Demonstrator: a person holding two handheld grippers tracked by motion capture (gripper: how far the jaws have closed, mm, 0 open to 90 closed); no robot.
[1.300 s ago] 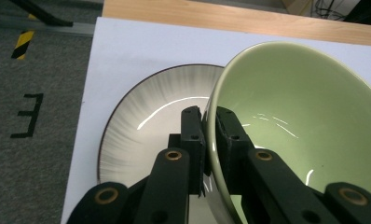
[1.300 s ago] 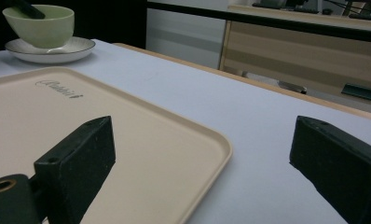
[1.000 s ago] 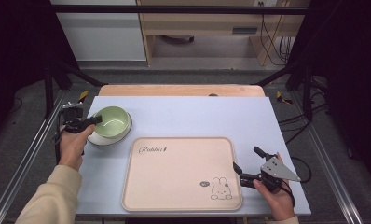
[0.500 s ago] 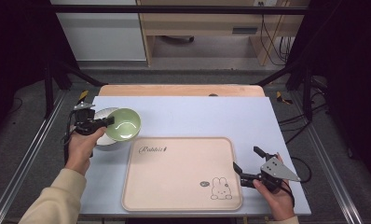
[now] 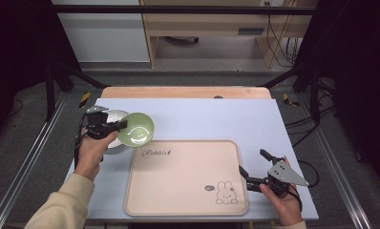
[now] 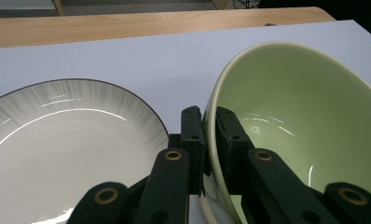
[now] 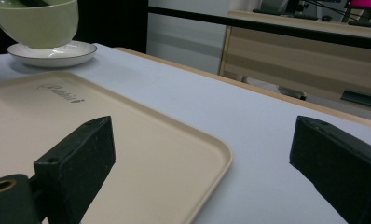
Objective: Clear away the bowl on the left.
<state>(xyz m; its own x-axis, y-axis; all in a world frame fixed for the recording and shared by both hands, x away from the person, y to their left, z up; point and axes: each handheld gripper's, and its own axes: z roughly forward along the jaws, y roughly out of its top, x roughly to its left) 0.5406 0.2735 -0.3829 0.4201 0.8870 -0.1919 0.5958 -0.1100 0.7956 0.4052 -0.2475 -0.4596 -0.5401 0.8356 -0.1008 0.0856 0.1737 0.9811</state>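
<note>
At far left of desk: left hand-held gripper is pinching the rim of a glossy pale-green ceramic bowl, lifting it tilted.
Beneath bowl: white round plate is lying.
At near right: right hand-held gripper is resting spread beside beige plastic tray.

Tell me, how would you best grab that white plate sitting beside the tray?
Probably by its rim. The white plate lies flat and shallow on the table, so only the thin raised edge offers the jaws a bite. Coming in low from its left suits best, since the green bowl, held by the left gripper, hangs over its right side.
</note>
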